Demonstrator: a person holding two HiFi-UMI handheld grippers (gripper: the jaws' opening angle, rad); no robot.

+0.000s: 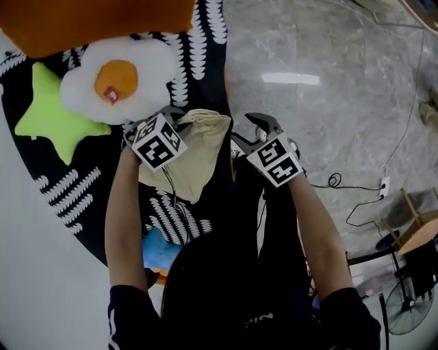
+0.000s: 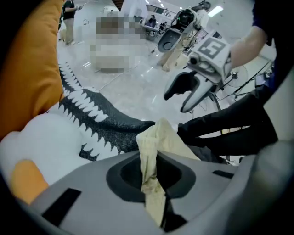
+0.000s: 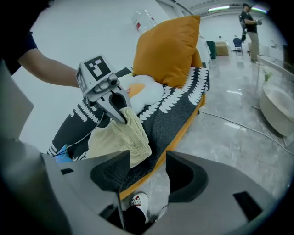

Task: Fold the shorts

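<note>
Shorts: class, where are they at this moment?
In the head view, the shorts lie centre-left on the patterned mat, just below the egg cushion, one edge pinched in the left gripper.

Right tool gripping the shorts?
No: the right tool has its jaws apart with nothing between them, while the shorts are pinched by the left tool.

A round black mat (image 1: 209, 75), marked with white leaf-like strokes and edged in orange, is laid on a grey marbled floor (image 1: 328, 102). An orange pillow (image 1: 96, 20) is set at its far side, and a fried-egg cushion (image 1: 116, 78) is propped against it. A green star cushion (image 1: 51, 116) is placed just beside the egg. A blue item (image 1: 156, 251), partly hidden, is seen at the mat's near edge. Thin cables (image 1: 333, 181) are trailed across the floor to a white power strip (image 1: 383, 186), and a fan (image 1: 408, 304) is stood well apart from the mat.
</note>
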